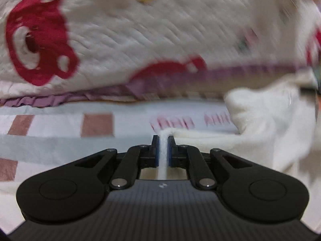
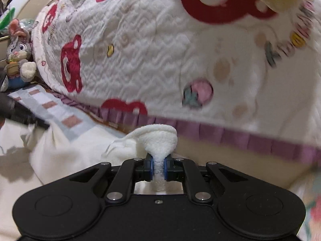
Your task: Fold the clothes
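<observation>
Fleece is what both grippers hold: the left gripper [image 1: 163,147] has its jaws pressed together on a thin edge of the cream garment [image 1: 266,132], which spreads away to the right of that frame over the checked sheet [image 1: 60,132], and the right gripper [image 2: 158,166] pinches a bunched hem of the same cream fleece at lower centre of its own view, with the rest trailing to the lower left.

Slippage looks like the main risk. The left bite is narrow (only a sliver of cloth shows between the blue pads), so a quick pull, or the weight of the hanging fabric, could draw it out and spoil the fold. The right pinch gathers a thick roll, which might unroll unevenly and leave the edges misaligned. The garment could also drag against the quilted blanket [image 2: 152,46] with red bear prints that fills the top of both frames, or catch on its purple frill [image 2: 250,138].

Writing is scarce: pink lettering on the sheet in the left view is too blurred to read, and the coloured letters at the right view's upper right are likewise smeared. A plush rabbit [image 2: 19,50] sits at far left.
</observation>
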### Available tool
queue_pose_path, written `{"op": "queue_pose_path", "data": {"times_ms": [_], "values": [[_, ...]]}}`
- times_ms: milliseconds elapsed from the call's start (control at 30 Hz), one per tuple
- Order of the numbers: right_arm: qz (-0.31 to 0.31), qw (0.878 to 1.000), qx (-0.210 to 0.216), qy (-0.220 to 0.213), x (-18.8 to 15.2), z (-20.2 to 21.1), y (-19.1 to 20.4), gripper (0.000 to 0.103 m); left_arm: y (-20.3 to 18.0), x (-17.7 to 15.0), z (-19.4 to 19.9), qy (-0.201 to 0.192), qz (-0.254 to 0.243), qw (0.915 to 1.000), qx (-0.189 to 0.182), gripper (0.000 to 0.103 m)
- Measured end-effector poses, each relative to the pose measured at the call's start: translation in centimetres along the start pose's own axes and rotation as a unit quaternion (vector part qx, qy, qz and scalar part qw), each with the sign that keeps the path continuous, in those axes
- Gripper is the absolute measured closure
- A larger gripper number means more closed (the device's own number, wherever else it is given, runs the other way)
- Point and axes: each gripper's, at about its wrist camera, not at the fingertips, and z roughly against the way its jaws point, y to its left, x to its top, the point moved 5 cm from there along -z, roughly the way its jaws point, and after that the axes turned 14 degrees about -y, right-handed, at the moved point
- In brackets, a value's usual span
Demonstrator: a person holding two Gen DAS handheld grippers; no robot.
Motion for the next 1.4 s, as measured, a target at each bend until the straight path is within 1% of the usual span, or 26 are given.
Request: {"op": "queue_pose_path", "data": {"times_ms": [33,100,167,200,267,300,333,367,400,433,467,533,567,633,667,700,733,767,867,933,1000,1067,1133,1233,1333,1400], "values": [[0.0,1.0,0.0,-0.007,0.6,-1.2,-0.6,0.093,0.4,0.7,-0.6,-0.006,0.006,1.0,0.005,0.096],[-0.024,1.0,-0.009,-0.012,0.5,-4.0,-1.8,0.093,0.8,0.9,-2.4,-0.001,0.006,0.9998,0.021,0.096],[-0.032,0.999,-0.028,0.003,-1.0,-7.5,-2.5,0.093,1.4,-0.3,-4.7,0.021,0.001,0.9987,0.046,0.096],[-0.029,0.999,-0.036,0.017,-2.3,-9.1,-2.6,0.093,1.9,-1.2,-5.8,0.034,0.0,0.9976,0.06,0.097],[-0.033,0.996,-0.039,0.068,-5.5,-12.4,-2.8,0.093,3.1,-3.2,-7.8,0.065,0.012,0.994,0.087,0.098],[-0.034,0.994,-0.038,0.094,-6.8,-13.5,-2.9,0.092,3.6,-3.9,-8.4,0.075,0.021,0.9922,0.097,0.103],[-0.042,0.992,-0.037,0.116,-7.6,-14.2,-3.2,0.092,4.0,-4.1,-8.5,0.077,0.022,0.9909,0.108,0.103],[-0.05,0.989,-0.039,0.134,-8.4,-14.9,-3.5,0.084,4.2,-4.1,-8.4,0.074,0.019,0.9899,0.12,0.103],[-0.068,0.986,-0.056,0.138,-8.6,-14.8,-4.2,0.077,4.3,-4.0,-8.0,0.068,0.019,0.9899,0.123,0.103],[-0.094,0.984,-0.073,0.135,-8.5,-14.3,-5.2,0.064,4.1,-3.7,-7.4,0.062,0.022,0.9909,0.118,0.102],[-0.121,0.98,-0.089,0.13,-8.3,-13.7,-6.1,0.064,3.8,-3.4,-6.8,0.057,0.024,0.992,0.11,0.1],[-0.195,0.969,-0.105,0.108,-7.6,-11.1,-8.7,0.063,2.1,-2.7,-5.8,0.044,0.021,0.9954,0.082,0.1],[-0.222,0.964,-0.115,0.091,-7.3,-9.4,-9.8,0.059,0.8,-2.4,-5.5,0.042,0.02,0.9971,0.061,0.098],[-0.258,0.952,-0.153,0.056,-7.0,-4.8,-11.7,0.05,-2.3,-2.1,-5.0,0.045,0.019,0.9988,0.011,0.095],[-0.271,0.946,-0.172,0.042,-7.0,-2.5,-12.5,0.049,-4.0,-2.3,-4.9,0.053,0.022,0.9983,-0.013,0.093],[-0.281,0.94,-0.191,0.036,-7.3,-0.1,-13.3,0.049,-5.8,-2.7,-4.8,0.064,0.027,0.9969,-0.037,0.091],[-0.288,0.934,-0.211,0.033,-7.6,2.2,-14.1,0.049,-7.5,-3.2,-4.8,0.075,0.033,0.9948,-0.06,0.084],[-0.283,0.93,-0.229,0.039,-8.3,4.3,-14.5,0.049,-9.2,-3.8,-4.6,0.084,0.039,0.9927,-0.077,0.079],[-0.27,0.918,-0.284,0.059,-10.2,10.5,-15.7,0.049,-13.8,-6.6,-3.6,0.113,0.049,0.9847,-0.124,0.076],[-0.278,0.905,-0.314,0.072,-11.8,14.1,-16.4,0.049,-16.5,-8.9,-2.8,0.137,0.028,0.9779,-0.155,0.076],[-0.299,0.888,-0.339,0.084,-13.5,17.3,-16.8,0.049,-18.3,-10.6,-2.2,0.151,-0.009,0.9736,-0.171,0.075],[-0.308,0.877,-0.357,0.096,-14.8,19.6,-16.9,0.049,-19.6,-12.0,-1.7,0.159,-0.041,0.9693,-0.183,0.072],[-0.294,0.875,-0.367,0.118,-15.8,21.0,-16.6,0.047,-20.4,-12.5,-1.5,0.158,-0.055,0.9663,-0.195,0.07],[-0.261,0.88,-0.371,0.144,-17.0,22.2,-15.9,0.046,-20.7,-12.6,-1.4,0.155,-0.058,0.9653,-0.202,0.069],[-0.274,0.88,-0.359,0.144,-18.7,22.0,-15.9,0.034,-20.5,-12.5,-1.5,0.155,-0.051,0.9653,-0.204,0.069],[-0.292,0.877,-0.356,0.138,-20.0,21.2,-16.3,0.034,-20.4,-12.6,-1.5,0.157,-0.049,0.9656,-0.201,0.069]]}}
